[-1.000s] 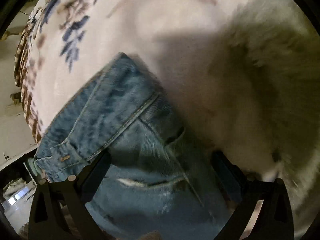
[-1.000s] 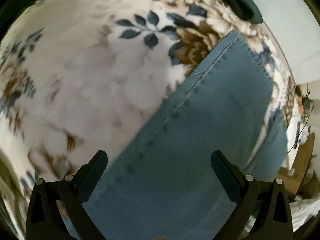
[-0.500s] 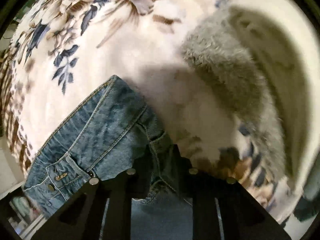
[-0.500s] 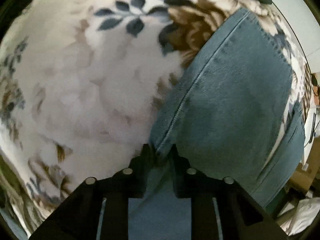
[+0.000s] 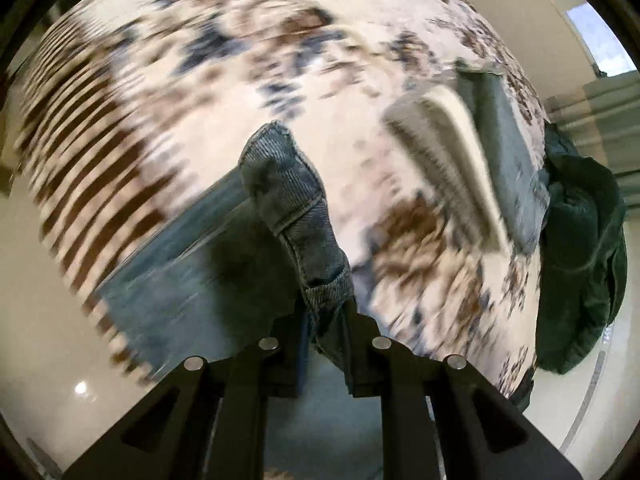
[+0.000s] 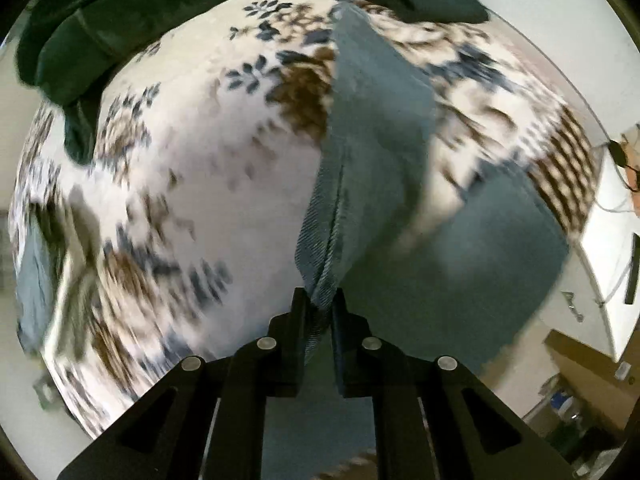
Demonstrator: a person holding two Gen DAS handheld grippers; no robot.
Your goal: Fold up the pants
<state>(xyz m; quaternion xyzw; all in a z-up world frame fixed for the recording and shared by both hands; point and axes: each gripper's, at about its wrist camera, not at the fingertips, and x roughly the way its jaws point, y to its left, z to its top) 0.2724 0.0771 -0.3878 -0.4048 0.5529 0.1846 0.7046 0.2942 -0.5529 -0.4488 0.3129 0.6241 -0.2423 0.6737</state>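
Observation:
Blue denim pants (image 5: 288, 184) lie on a floral blanket (image 5: 224, 64). My left gripper (image 5: 324, 312) is shut on the waistband end and holds it lifted above the blanket; the rest of the denim trails left and down. My right gripper (image 6: 320, 300) is shut on a seamed edge of the pants (image 6: 372, 128), which rises as a raised fold away from the fingers, with more denim spread at the right. Both views are blurred by motion.
A grey fluffy garment (image 5: 444, 168) and a folded blue one lie at the right of the left wrist view. A dark green garment (image 5: 580, 248) hangs at the blanket's right edge; it also shows in the right wrist view (image 6: 80, 32). Pale floor surrounds the bed.
Both grippers went from open over the denim to shut on it, then lifted; the pants now hang up off the blanket and much more of the bed is in view.

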